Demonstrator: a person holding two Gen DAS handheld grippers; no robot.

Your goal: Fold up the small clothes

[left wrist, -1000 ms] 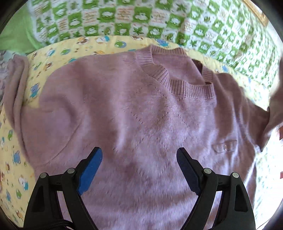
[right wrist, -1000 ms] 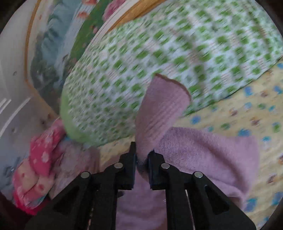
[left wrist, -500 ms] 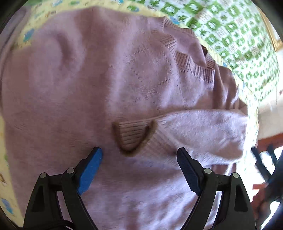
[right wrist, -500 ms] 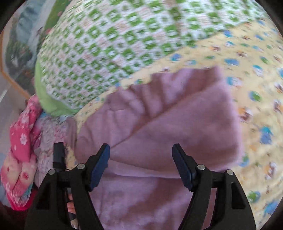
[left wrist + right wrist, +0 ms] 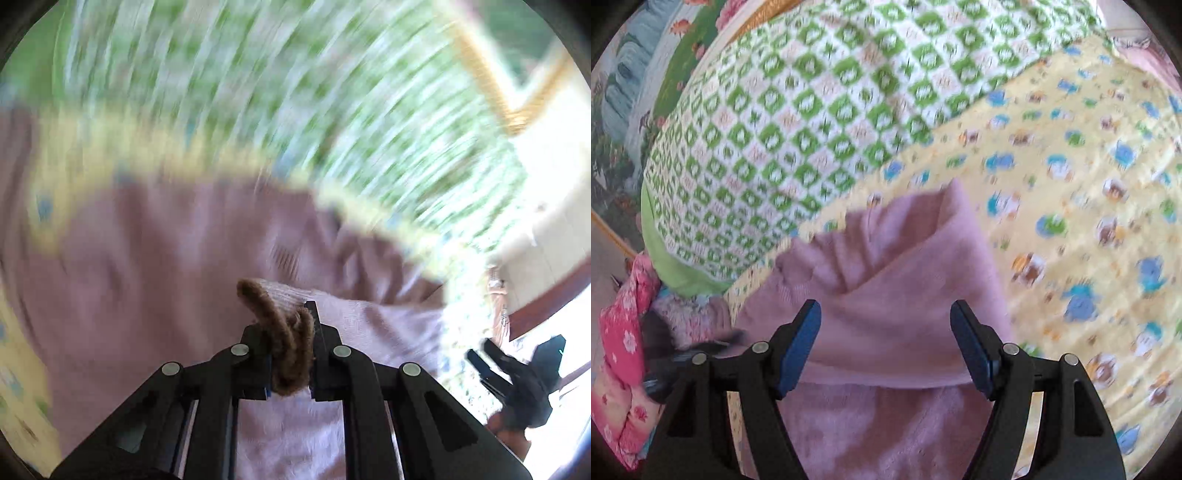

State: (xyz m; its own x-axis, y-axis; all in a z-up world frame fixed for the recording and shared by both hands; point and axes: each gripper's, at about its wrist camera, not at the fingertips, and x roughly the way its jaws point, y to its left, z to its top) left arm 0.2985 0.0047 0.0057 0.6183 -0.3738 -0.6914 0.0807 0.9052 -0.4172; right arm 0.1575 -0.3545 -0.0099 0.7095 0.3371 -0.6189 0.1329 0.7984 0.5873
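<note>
The brown-edged ribbed cuff [image 5: 284,332] of the mauve knitted sweater [image 5: 147,288] is pinched between the closed fingers of the left gripper [image 5: 291,354], its sleeve running off toward 3 o'clock over the body spread on the yellow cartoon-print sheet [image 5: 1089,184]. The right gripper [image 5: 886,347] is held spread and empty above the folded shoulder at 12 o'clock. The cuff's carry is judged to fall to the left gripper.

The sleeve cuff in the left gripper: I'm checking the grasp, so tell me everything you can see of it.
The cuff is ribbed knit, pale mauve with a fuzzy brown edge, bunched and doubled over. The left gripper is shut on it, pads pressing both sides; its tip pokes up above the fingers. It continues into the mauve sweater below. The surroundings are motion-blurred.
</note>
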